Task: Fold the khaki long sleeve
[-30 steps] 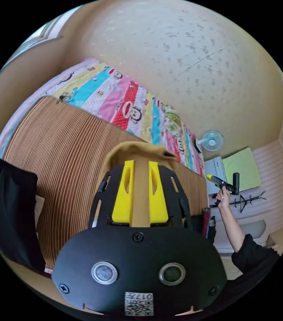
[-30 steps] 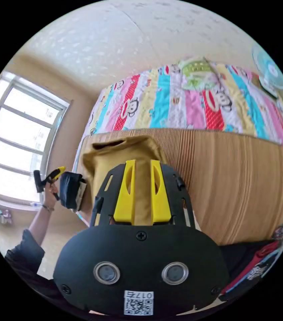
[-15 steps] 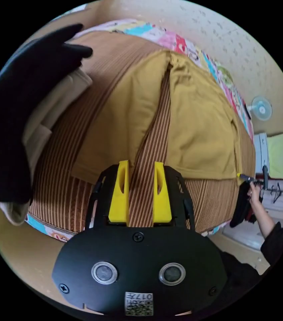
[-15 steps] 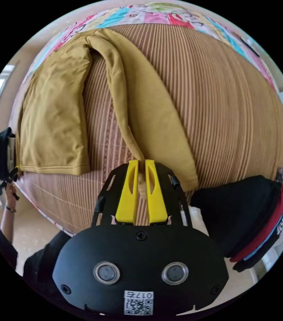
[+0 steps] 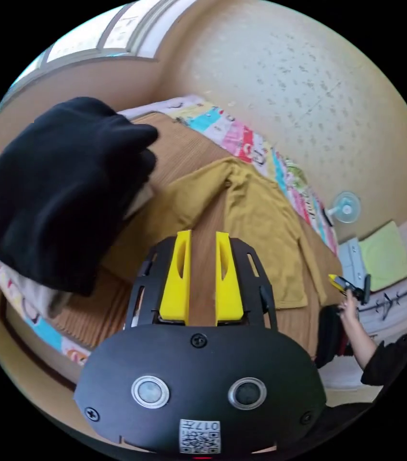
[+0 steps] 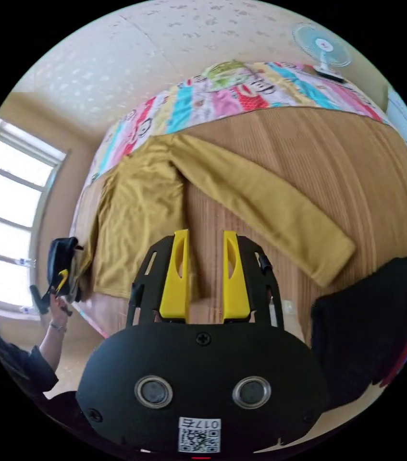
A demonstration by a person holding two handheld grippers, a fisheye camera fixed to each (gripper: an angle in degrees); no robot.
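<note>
1. Left gripper view: left gripper (image 5: 202, 240), yellow jaws apart, empty, above the ribbed brown mat (image 5: 184, 144). Khaki long-sleeve shirt (image 5: 261, 225) lies spread flat beyond; folded black garment pile (image 5: 64, 187) beside.
2. Right gripper view: right gripper (image 6: 205, 240), jaws apart, empty; shirt's sleeve (image 6: 270, 206) outstretched.

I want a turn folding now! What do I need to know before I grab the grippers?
Left gripper: open, holding nothing, above the mat.
Right gripper: open, holding nothing too.
The khaki long sleeve lies spread on the striped brown mat, with one sleeve stretched out sideways toward the black clothes pile.
Done: the shirt is laid out flat.
Left: no fold made yet. Probably start by bringing that sleeve over the body.
</note>
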